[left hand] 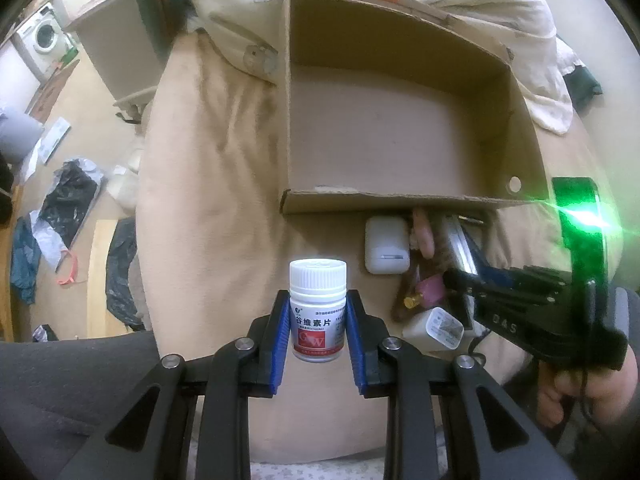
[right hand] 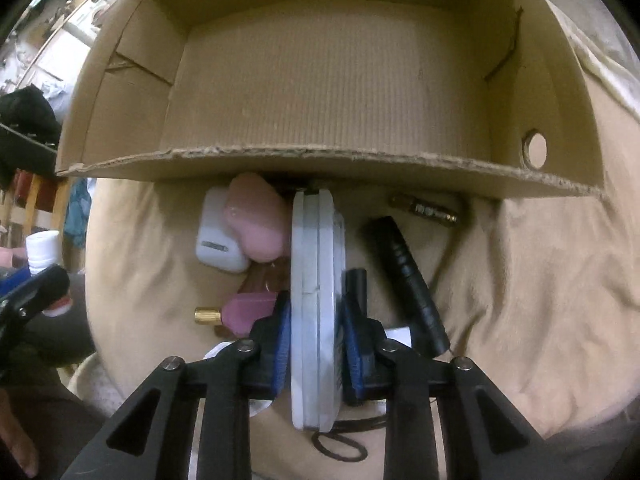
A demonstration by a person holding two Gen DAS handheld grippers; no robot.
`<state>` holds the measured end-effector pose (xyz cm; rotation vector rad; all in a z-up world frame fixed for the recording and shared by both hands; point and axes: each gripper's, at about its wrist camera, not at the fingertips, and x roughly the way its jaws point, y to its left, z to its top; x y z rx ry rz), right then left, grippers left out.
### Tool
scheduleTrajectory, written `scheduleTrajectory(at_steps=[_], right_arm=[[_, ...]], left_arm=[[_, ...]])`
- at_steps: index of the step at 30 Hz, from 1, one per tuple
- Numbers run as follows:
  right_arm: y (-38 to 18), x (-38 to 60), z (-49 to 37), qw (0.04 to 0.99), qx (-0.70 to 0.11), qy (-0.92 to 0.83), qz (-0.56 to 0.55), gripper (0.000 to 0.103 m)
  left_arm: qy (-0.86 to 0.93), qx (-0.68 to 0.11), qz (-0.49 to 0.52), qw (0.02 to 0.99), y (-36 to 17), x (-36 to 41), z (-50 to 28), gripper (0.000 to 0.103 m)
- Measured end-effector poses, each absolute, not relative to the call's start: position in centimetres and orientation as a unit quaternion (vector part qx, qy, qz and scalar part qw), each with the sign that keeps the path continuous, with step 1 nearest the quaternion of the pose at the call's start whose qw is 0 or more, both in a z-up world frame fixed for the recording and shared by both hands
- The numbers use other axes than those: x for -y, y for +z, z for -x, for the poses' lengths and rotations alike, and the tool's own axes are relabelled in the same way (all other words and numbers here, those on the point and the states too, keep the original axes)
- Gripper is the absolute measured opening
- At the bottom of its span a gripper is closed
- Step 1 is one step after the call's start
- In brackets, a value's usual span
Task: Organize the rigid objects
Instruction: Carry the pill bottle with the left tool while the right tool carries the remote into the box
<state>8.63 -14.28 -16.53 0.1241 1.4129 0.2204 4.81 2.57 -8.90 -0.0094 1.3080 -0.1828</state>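
My left gripper (left hand: 317,308) is shut on a white pill bottle (left hand: 317,312) with a red label, held upright above the beige bedding in front of the cardboard box (left hand: 400,196). My right gripper (right hand: 314,312) is shut on a flat white case (right hand: 318,300), held on edge just before the box's front wall (right hand: 320,168). The box is open and shows nothing inside. In the left wrist view the right gripper (left hand: 460,280) shows at the right, over a pile of small objects.
On the bedding by the box lie a white earbud case (right hand: 218,246), a pink case (right hand: 258,220), a pink bottle with gold cap (right hand: 236,314), a black tube (right hand: 408,276), a small brown vial (right hand: 424,208) and a white charger (left hand: 436,328). Crumpled bedding (left hand: 500,12) lies behind the box; floor clutter at left.
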Motion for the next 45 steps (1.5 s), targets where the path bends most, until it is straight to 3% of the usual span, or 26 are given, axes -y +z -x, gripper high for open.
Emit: scheduleTrajectory(at_steps=[13,19,31,37,45], right_arm=[[-11.1,16.1,-3.9,0.790,-0.593,0.122,-0.098,0.022],[-7.7,18.1,-2.8,0.820,-0.530,0.150,-0.155,0.022],[-1.6,22.1,-5.2,0.851,-0.449,0.174,-0.209,0.022],[-1.7,22.3,-10.1,0.859,-0.444,0.169,-0.192,0.022],[-6.3,22.1,-15.6,0.852,-0.459,0.155,-0.198,0.022]], left_arm=[[-0.074,-0.607,-0.008,0.791,-9.2,-2.6,-4.8,0.024],[-0.071,-0.597,-0.022,0.799,-8.6,-2.3,-4.7,0.024],[-0.087,-0.539,-0.044,0.837,-2.5,0.1,-8.8,0.024],[-0.079,-0.531,-0.079,0.840,-2.3,2.3,-12.8,0.024],[-0.073,-0.546,-0.081,0.831,-6.4,4.2,-16.9,0.024]])
